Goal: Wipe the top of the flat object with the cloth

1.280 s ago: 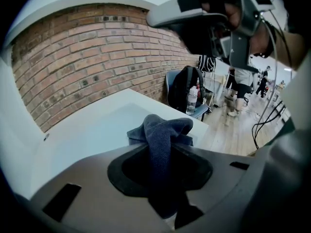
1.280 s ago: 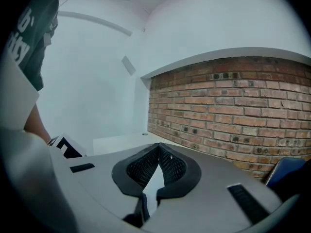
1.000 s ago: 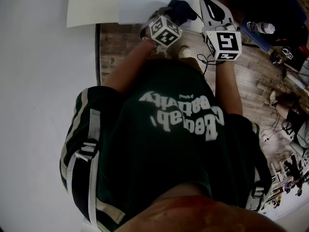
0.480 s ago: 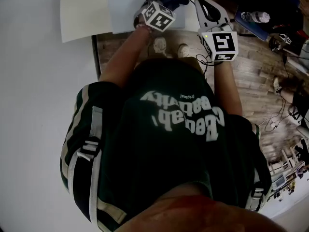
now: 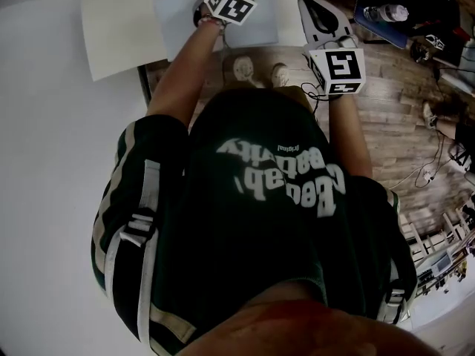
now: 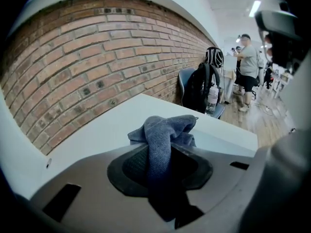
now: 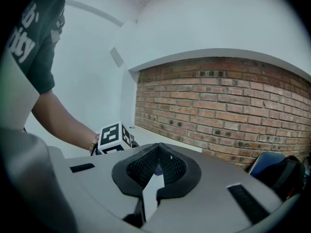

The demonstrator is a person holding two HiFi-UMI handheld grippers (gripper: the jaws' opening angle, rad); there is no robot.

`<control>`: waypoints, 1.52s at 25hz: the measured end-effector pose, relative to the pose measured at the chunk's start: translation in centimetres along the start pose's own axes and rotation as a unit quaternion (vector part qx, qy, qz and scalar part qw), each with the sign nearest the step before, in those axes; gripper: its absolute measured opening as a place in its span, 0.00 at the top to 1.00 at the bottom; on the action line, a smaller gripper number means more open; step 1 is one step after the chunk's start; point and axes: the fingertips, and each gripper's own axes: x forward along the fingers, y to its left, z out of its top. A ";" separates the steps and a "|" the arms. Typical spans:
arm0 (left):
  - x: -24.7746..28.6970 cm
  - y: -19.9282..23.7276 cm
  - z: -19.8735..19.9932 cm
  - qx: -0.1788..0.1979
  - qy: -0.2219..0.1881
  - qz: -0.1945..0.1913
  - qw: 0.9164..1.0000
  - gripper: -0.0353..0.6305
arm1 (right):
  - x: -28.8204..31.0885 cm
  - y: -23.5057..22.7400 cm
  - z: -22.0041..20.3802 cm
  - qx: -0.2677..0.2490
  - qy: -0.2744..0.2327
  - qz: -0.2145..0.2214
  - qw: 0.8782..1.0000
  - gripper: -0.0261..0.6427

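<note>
Near the head view's top edge, left tongs (image 6: pixel 160 155) pinch the cloth (image 6: pixel 165 127) over the tabletop (image 6: pixel 109 126); right tongs (image 7: pixel 156 165) are pressed together, empty.

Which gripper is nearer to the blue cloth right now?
Left. The left gripper is clamped on the cloth; the right gripper is shut and empty, off to the cloth's right.

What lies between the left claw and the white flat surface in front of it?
A bunched blue cloth, clamped in the left claw, as the left gripper view shows.
</note>
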 end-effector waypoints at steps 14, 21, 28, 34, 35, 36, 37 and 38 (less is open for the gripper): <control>-4.4 -3.5 -3.2 0.008 0.008 -0.015 1.000 0.78 | 0.3 1.1 1.0 -0.005 -0.015 0.026 1.000 0.97; -8.1 -6.8 -6.0 -0.023 0.017 -0.024 0.999 0.78 | 1.2 2.2 1.7 -0.009 -0.024 0.060 0.998 0.97; -10.2 -9.1 -8.1 -0.037 0.024 -0.041 0.998 0.78 | 2.2 3.5 1.7 -0.013 -0.026 0.085 0.996 0.97; -10.7 -9.4 -8.6 -0.049 0.025 -0.046 0.997 0.78 | 2.9 4.2 2.0 -0.017 -0.025 0.095 0.995 0.97; -10.5 -9.1 -8.5 -0.050 0.025 -0.045 0.997 0.78 | 3.1 4.3 2.1 -0.018 -0.025 0.096 0.995 0.97; -10.3 -8.7 -8.3 -0.050 0.025 -0.043 0.997 0.78 | 3.1 4.3 2.1 -0.019 -0.024 0.097 0.995 0.97; -10.0 -8.4 -8.2 -0.050 0.024 -0.041 0.998 0.78 | 3.2 4.4 2.1 -0.020 -0.024 0.097 0.995 0.97; -9.7 -8.0 -8.0 -0.049 0.024 -0.038 0.998 0.78 | 3.2 4.4 2.1 -0.021 -0.023 0.097 0.995 0.97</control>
